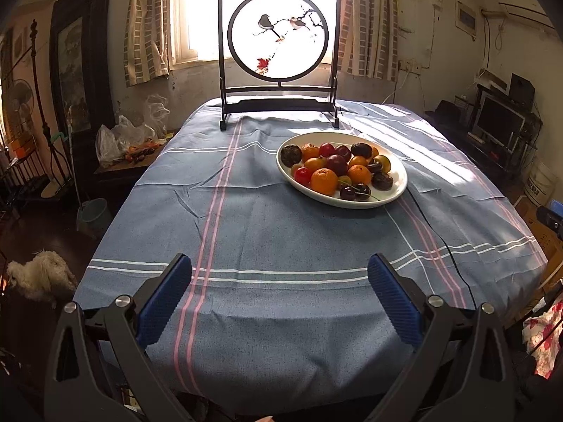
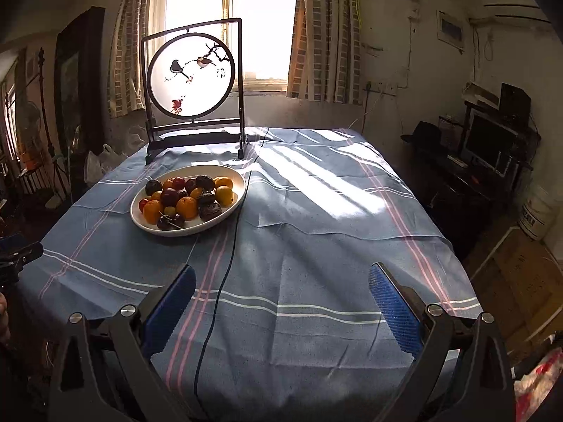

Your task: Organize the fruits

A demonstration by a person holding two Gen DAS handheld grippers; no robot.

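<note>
Both grippers hang wide open and empty above the near edge of the table: the left gripper and the right gripper, each with blue ribbed pads. Ahead of them, well apart from the fingers, an oval white ceramic plate holds a heap of mixed fruit: oranges, dark plums, cherries. It rests on a blue striped tablecloth. Behind it stands a dark wooden screen with a round bird painting, backlit by a window.

The fruits heaped on the white plate hide the ones underneath. The white dog is partly cut off at the edge, and the plastic bags blur what they hold.
</note>
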